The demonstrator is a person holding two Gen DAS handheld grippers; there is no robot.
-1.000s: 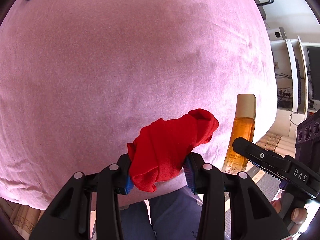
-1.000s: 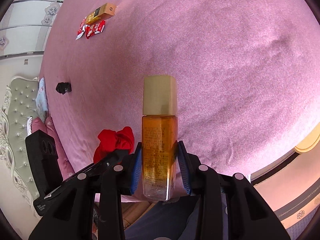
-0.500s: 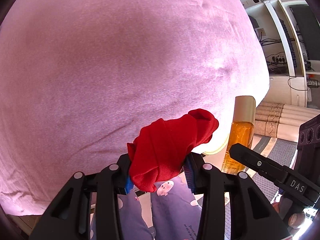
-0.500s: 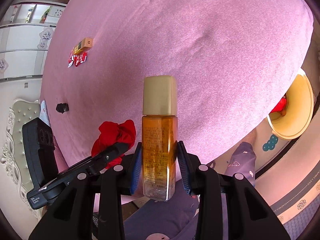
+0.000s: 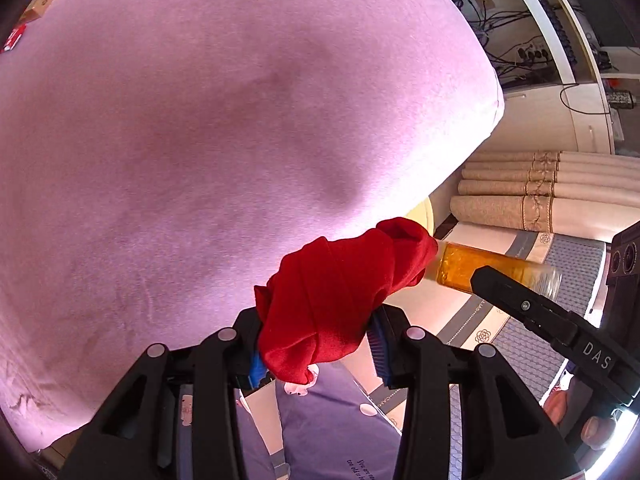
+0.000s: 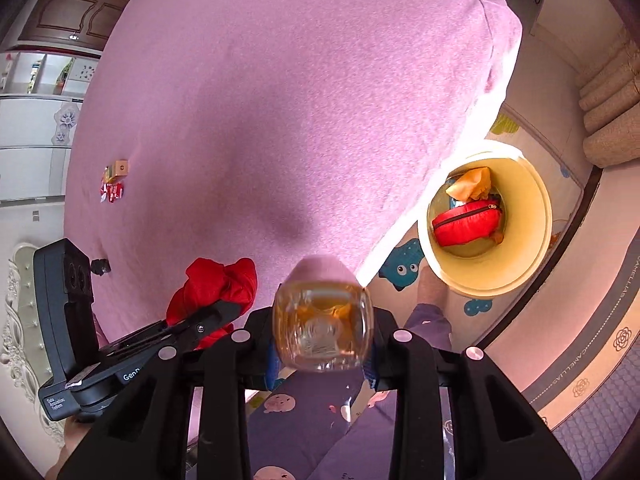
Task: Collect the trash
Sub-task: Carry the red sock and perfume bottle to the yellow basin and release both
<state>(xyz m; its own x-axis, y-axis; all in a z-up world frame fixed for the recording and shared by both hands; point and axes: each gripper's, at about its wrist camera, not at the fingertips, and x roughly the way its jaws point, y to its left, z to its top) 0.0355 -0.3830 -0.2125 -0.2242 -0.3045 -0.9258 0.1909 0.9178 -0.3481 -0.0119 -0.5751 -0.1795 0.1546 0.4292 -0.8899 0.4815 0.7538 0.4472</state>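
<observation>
Carrying a crumpled red cloth [image 5: 340, 304] clamped in the left gripper [image 5: 316, 352] and an amber bottle [image 6: 322, 330] pinched in the right gripper [image 6: 322, 354], the person is nearing the cream bin [image 6: 532, 248] beside the pink bed [image 6: 280, 100], apparently needing next to hover over it and release.

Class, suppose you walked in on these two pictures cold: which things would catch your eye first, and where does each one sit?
First the huge pink bed filling both views. Next, the crumpled red cloth pinched in the left gripper, and the amber bottle clamped in the right gripper, tipped with its base toward the camera. Last, the cream bin on the floor at the bed's corner, a red pouch already inside.
</observation>
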